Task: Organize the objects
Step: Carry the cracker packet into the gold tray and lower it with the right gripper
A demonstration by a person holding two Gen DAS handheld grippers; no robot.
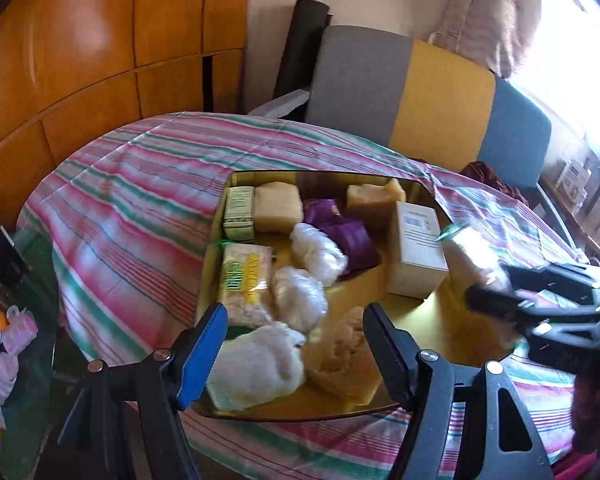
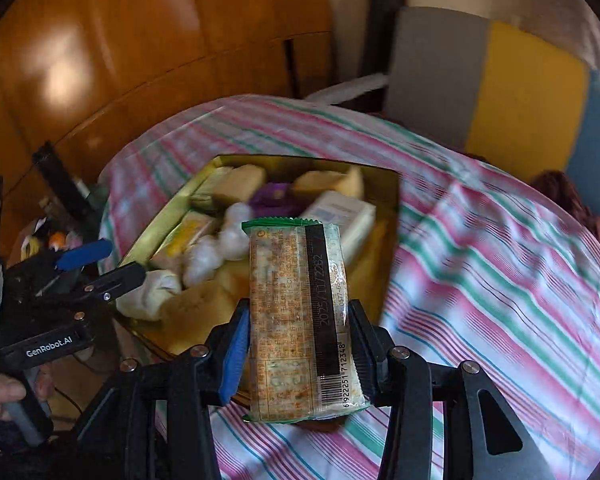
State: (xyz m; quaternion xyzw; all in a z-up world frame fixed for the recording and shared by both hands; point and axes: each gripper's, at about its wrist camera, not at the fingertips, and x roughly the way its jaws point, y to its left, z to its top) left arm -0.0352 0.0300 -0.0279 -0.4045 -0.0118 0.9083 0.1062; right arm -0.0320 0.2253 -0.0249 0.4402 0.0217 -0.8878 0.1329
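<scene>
Cracker pack (image 2: pixel 304 320) – barcode 6922251712348, date 2025/11/22

A lived-in home room.
Striped tablecloth (image 1: pixel 140 184), wooden cabinet doors (image 1: pixel 80 60) far left, a cushioned chair (image 1: pixel 420 96), curtain (image 1: pixel 488 12) far right.

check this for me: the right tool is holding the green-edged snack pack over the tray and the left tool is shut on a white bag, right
Not quite. The right tool does grip the snack pack above the tray, but the left tool is open and holds nothing. The left wrist view shows its fingers standing apart over the white bag without pressing it.
</scene>
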